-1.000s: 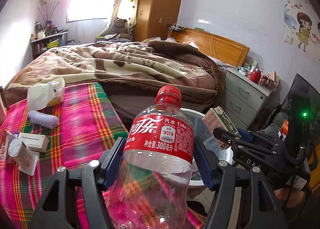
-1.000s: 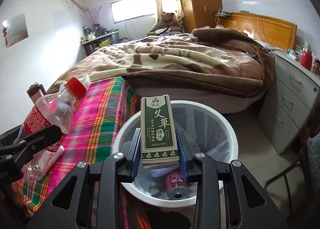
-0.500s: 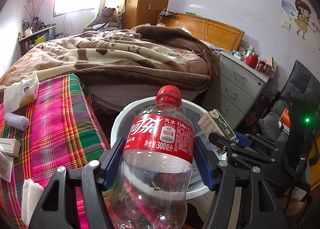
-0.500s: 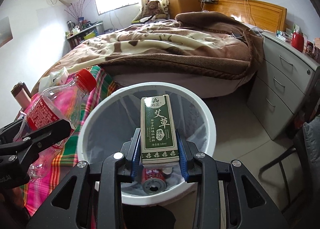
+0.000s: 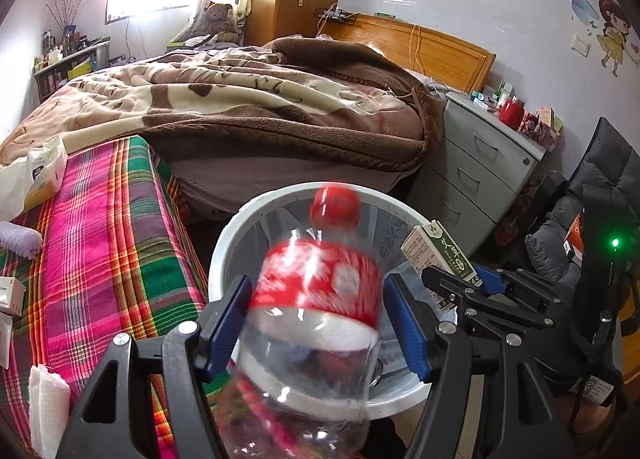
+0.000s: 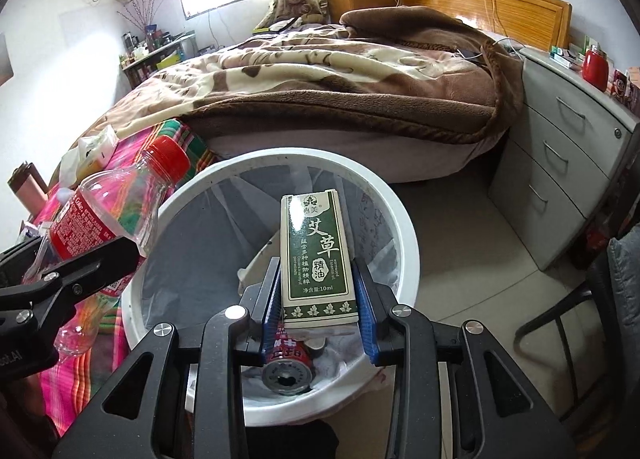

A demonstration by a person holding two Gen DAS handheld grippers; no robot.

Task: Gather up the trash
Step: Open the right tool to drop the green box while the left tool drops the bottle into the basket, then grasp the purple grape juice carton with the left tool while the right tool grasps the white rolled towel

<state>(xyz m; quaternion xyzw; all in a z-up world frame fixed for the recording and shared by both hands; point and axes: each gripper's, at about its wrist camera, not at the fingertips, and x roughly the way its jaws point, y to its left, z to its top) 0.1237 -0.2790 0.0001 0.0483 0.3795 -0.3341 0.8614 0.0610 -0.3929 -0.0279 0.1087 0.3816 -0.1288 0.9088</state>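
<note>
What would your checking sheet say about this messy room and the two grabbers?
Surface: plaid cloth beside the white bin.
Job's things: bottle with a red cap, blurred, over the bin; green box upright over the bin; can lying inside the bin.
Clutter: tissue pack, small carton and folded tissue on the cloth.
Grippers: left gripper around the bottle, grip unclear; right gripper shut on the box.
Cables: wires hanging over the headboard.
Surroundings: blanket on the bed, grey drawers, dark chair.
</note>
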